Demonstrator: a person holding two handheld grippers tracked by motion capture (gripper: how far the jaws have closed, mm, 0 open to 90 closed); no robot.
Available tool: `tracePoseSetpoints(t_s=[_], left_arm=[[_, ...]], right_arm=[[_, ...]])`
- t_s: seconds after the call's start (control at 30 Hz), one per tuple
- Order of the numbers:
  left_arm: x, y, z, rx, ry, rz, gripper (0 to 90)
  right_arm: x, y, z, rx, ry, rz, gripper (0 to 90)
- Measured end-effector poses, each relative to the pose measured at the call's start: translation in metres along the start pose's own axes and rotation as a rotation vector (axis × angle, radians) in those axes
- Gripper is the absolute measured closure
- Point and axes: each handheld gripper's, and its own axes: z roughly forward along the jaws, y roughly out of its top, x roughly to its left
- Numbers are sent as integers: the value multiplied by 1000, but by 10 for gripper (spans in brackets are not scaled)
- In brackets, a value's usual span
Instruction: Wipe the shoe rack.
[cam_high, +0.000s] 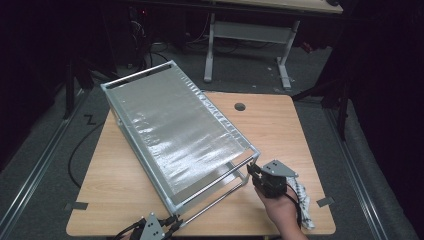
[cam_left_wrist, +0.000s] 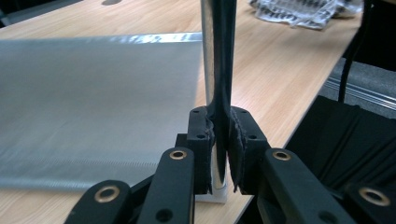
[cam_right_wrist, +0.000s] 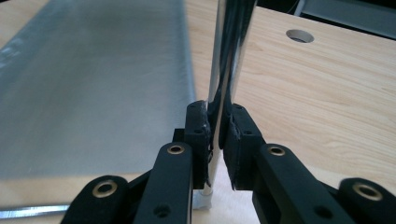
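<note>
High view: rack (cam_high: 175, 132) sits tilted on the table (cam_high: 280, 130), my left gripper (cam_high: 172, 222) and right gripper (cam_high: 254, 172) at its near corners.
Left gripper view: jaws clamped on a chrome post (cam_left_wrist: 215, 70), mesh shelf (cam_left_wrist: 93, 102) to their left.
Right gripper view: jaws pinched on another post (cam_right_wrist: 229, 56).

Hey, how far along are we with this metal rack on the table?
Done: both grips are on. The left gripper clamps one chrome post, the right gripper another post of the rack. In hand: holding it. Left: moving or setting it; the rack sits askew on the table.
</note>
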Motion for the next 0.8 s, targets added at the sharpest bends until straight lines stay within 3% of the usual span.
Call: tracePoseSetpoints(t_s=[0.1, 0.23, 0.3, 0.47, 0.8], left_arm=[[-3, 5, 8, 2, -8, -3, 794], [-5, 16, 26, 3, -18, -8, 795], [-5, 21, 38, -7, -23, -24, 797], [-10, 41, 77, -25, -33, -12, 797], [-28, 74, 142, -62, -30, -31, 798]], right_arm=[[-3, 1, 0, 5, -37, 14, 740], [-13, -7, -17, -25, -64, 36, 696], [-18, -11, -27, -35, -72, 53, 689], [-27, -20, -49, -48, -99, 74, 671], [-20, -34, -72, -36, -112, 65, 616]])
